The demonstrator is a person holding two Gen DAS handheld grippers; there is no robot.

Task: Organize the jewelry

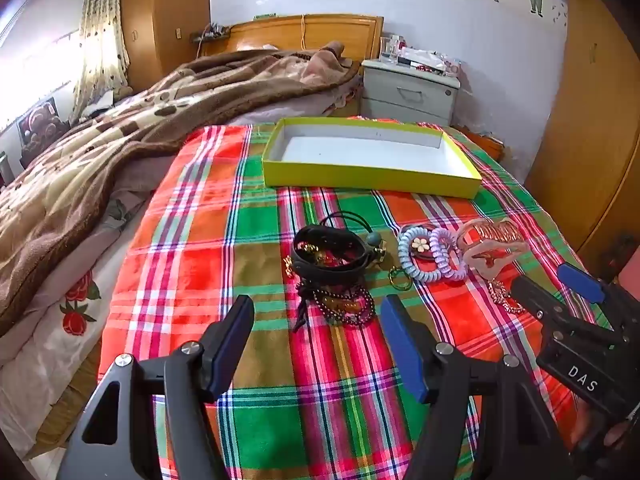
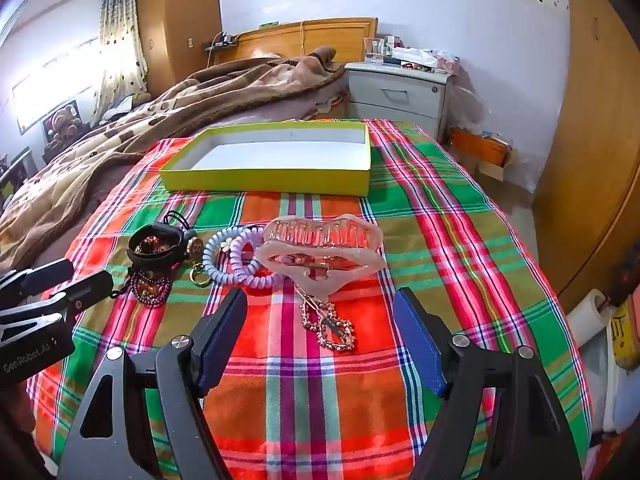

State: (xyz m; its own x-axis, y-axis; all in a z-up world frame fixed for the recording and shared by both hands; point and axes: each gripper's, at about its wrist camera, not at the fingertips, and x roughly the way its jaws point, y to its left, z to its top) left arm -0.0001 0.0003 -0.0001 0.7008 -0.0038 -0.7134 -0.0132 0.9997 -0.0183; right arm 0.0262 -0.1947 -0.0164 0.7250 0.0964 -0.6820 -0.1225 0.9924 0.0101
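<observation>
A yellow-green box (image 1: 372,179) (image 2: 264,182) with a white, empty inside lies at the far end of the plaid cloth. Nearer, jewelry lies in a row: a black leather bracelet pile (image 1: 330,254) (image 2: 154,246), a dark bead bracelet (image 1: 346,306) (image 2: 150,288), spiral hair ties (image 1: 430,256) (image 2: 240,260), a pink claw hair clip (image 1: 494,248) (image 2: 320,254) and a pearl hairpin (image 2: 328,326). My left gripper (image 1: 318,320) is open, just short of the bead bracelet. My right gripper (image 2: 320,320) is open around the pearl hairpin, empty.
The plaid cloth (image 1: 248,224) (image 2: 440,216) covers a table beside a bed with a brown blanket (image 1: 120,132). A white nightstand (image 1: 410,92) stands behind the box. A wooden wardrobe (image 2: 600,160) is at the right.
</observation>
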